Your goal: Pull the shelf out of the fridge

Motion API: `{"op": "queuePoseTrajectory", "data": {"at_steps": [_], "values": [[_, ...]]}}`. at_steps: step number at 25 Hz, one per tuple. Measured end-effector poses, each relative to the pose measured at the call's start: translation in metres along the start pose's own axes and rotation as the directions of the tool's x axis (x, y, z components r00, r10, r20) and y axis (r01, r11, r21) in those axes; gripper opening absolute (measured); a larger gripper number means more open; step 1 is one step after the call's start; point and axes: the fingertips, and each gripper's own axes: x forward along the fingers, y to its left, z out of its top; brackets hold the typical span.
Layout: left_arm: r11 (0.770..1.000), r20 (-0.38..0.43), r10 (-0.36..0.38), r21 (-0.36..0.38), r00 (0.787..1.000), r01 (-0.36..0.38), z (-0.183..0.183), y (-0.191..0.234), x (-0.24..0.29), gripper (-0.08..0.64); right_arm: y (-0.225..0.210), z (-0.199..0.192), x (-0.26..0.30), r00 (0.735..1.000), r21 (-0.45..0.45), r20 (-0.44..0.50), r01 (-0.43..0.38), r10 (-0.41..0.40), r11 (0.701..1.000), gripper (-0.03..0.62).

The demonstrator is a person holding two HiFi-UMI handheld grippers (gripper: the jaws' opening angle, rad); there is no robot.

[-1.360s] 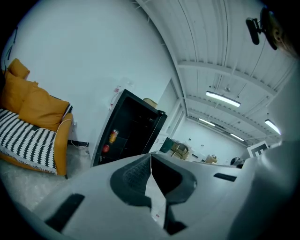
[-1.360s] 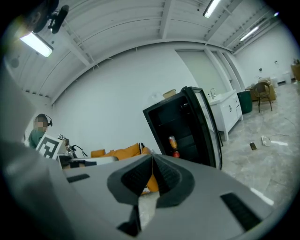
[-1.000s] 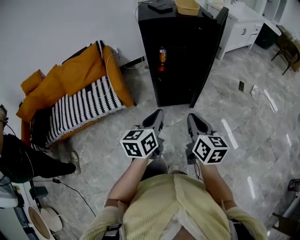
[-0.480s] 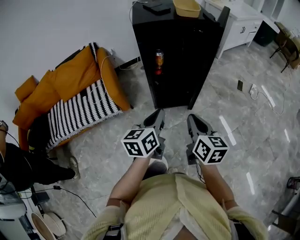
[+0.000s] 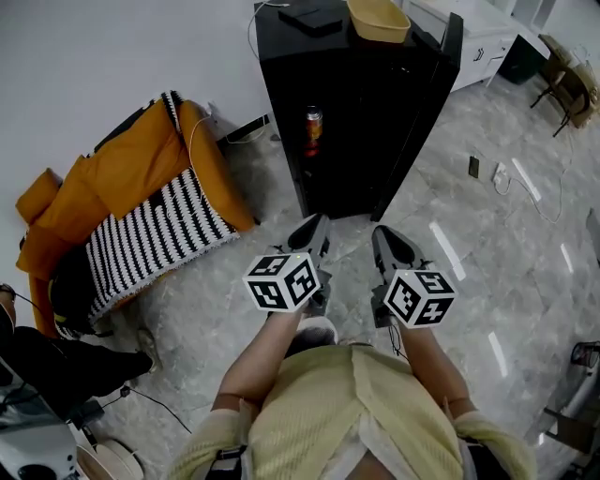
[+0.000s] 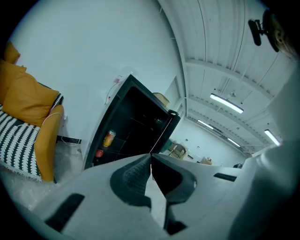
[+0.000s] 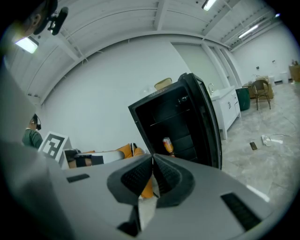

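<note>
Both tongs clenched on nothing, short of the open fridge.
The left gripper (image 5: 317, 225) and right gripper (image 5: 382, 234) sit side by side above the marble floor (image 5: 487, 216), jaws pressed together and empty, pointing at the black fridge (image 5: 375, 112), which is near but apart from them. Its door (image 5: 427, 103) stands open on the right. The shelf (image 7: 171, 118) is inside the fridge, and a can (image 5: 313, 127) stands on a lower level. A yellow basket (image 5: 378, 19) rests on top.
</note>
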Motion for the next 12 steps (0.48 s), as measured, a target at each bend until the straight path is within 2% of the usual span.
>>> {"op": "queuePoseTrajectory", "data": {"at_steps": [6,12], "values": [[1.0,-0.003,-0.026,0.007,1.0,0.026,0.019,0.019,0.018,0.026,0.006,0.01,0.026,1.0,-0.001,0.016,0.018,-0.018,1.0,0.031],[0.999,-0.02,-0.046,0.007,0.999,0.047,0.033,0.037,0.034,0.026,0.008,0.014,0.057,0.999,0.002,-0.008,0.049,-0.049,0.999,0.031]]}}
